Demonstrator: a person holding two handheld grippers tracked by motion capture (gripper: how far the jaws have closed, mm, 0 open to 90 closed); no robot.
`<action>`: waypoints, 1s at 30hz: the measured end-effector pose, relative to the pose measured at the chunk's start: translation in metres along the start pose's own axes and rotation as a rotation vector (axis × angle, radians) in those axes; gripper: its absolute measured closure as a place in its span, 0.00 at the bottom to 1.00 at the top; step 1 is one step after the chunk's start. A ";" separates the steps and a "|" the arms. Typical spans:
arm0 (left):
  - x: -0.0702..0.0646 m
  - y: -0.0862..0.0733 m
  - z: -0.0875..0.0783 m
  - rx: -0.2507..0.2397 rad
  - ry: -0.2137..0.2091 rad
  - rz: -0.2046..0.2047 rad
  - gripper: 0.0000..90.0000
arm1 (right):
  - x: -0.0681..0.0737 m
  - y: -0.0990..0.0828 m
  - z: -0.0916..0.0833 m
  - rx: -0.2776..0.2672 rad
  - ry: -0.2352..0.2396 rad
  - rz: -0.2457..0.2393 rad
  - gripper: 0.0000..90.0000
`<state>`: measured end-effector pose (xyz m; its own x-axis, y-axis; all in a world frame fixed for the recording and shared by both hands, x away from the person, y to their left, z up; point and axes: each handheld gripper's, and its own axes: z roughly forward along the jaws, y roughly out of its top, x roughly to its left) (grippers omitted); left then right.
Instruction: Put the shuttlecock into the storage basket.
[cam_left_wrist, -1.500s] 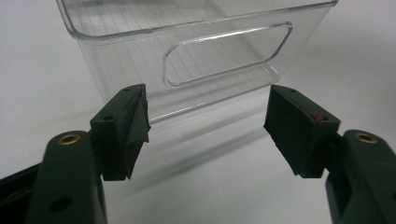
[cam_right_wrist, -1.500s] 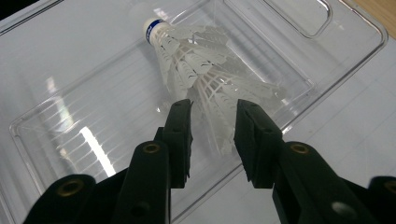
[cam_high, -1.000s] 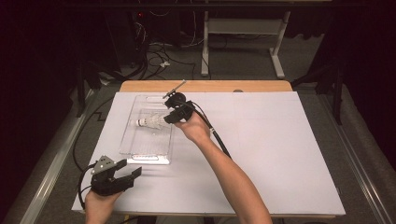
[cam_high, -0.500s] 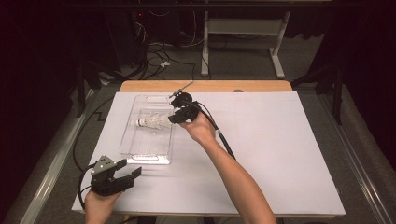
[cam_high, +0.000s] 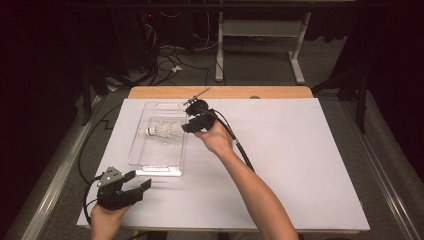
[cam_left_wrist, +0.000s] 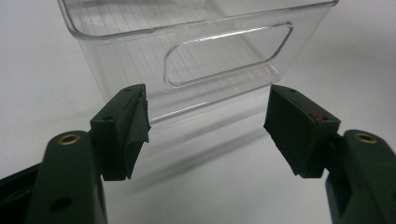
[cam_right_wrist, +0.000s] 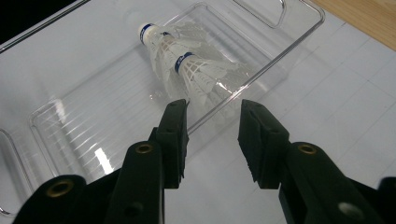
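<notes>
White shuttlecocks (cam_right_wrist: 187, 60) inside clear tray (cam_right_wrist: 56, 126), right tongs (cam_right_wrist: 212, 135) part-open and empty just beside.

White sheet (cam_high: 300, 165) right of the clear tray (cam_high: 145, 150) lies open; tray wall (shuttlecocks (cam_high: 167, 131) inside) blocks level approach.

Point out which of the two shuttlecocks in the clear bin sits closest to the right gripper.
The shuttlecock whose feather skirt ends just ahead of the right gripper; the other shuttlecock lies beyond it, deeper in the clear bin.
</notes>
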<state>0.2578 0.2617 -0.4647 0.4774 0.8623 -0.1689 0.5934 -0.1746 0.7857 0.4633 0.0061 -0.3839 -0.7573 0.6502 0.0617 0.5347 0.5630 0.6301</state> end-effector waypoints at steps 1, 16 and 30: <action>0.000 0.000 0.000 0.000 0.000 0.000 0.35 | 0.000 0.000 0.000 0.000 0.000 0.004 0.70; 0.001 0.000 0.000 0.002 0.001 -0.001 0.35 | -0.012 -0.012 -0.009 -0.013 0.000 0.030 0.70; 0.001 0.000 0.000 -0.002 0.002 -0.004 0.35 | -0.025 -0.025 -0.018 -0.028 -0.008 0.059 0.70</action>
<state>0.2577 0.2626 -0.4648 0.4736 0.8640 -0.1711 0.5941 -0.1700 0.7862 0.4619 -0.0334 -0.3876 -0.7218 0.6859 0.0927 0.5673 0.5095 0.6470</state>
